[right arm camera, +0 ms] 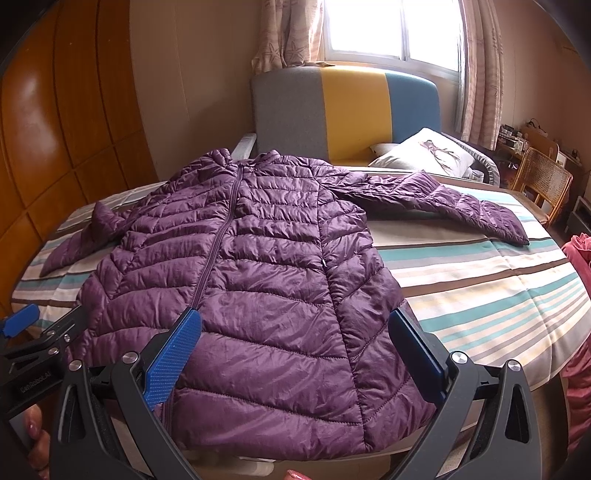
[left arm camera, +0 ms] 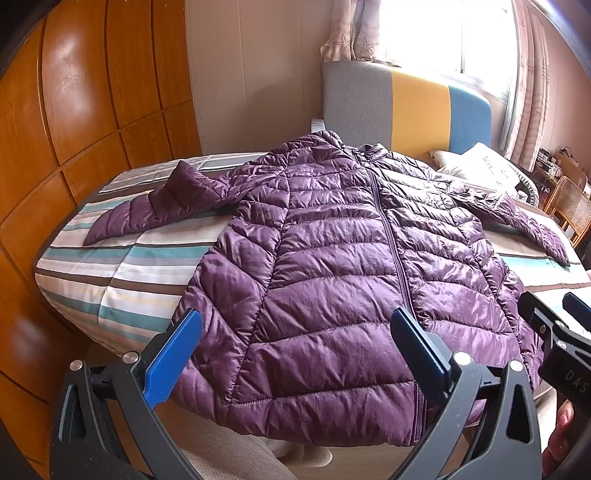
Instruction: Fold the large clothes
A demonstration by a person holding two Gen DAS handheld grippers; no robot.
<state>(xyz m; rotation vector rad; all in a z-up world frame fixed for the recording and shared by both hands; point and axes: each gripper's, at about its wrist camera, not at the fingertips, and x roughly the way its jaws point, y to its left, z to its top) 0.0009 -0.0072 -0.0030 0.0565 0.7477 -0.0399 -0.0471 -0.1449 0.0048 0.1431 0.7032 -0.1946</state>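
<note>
Purple quilted jacket, zipped, sleeves spread

Bedroom with glossy wooden wardrobe on the left, bed in striped cover, grey-yellow-blue headboard, bright window with patterned curtains, white pillow, wicker chair at right.

jacket: glossy purple, quilted in chevron rows | bedspread under jacket: white, teal, brown, grey, pale yellow stripes | headboard beyond jacket: grey, yellow, blue blocks | wardrobe left of jacket: orange-brown wood | curtains: pink-beige, starfish print | finger pads: blue
</note>
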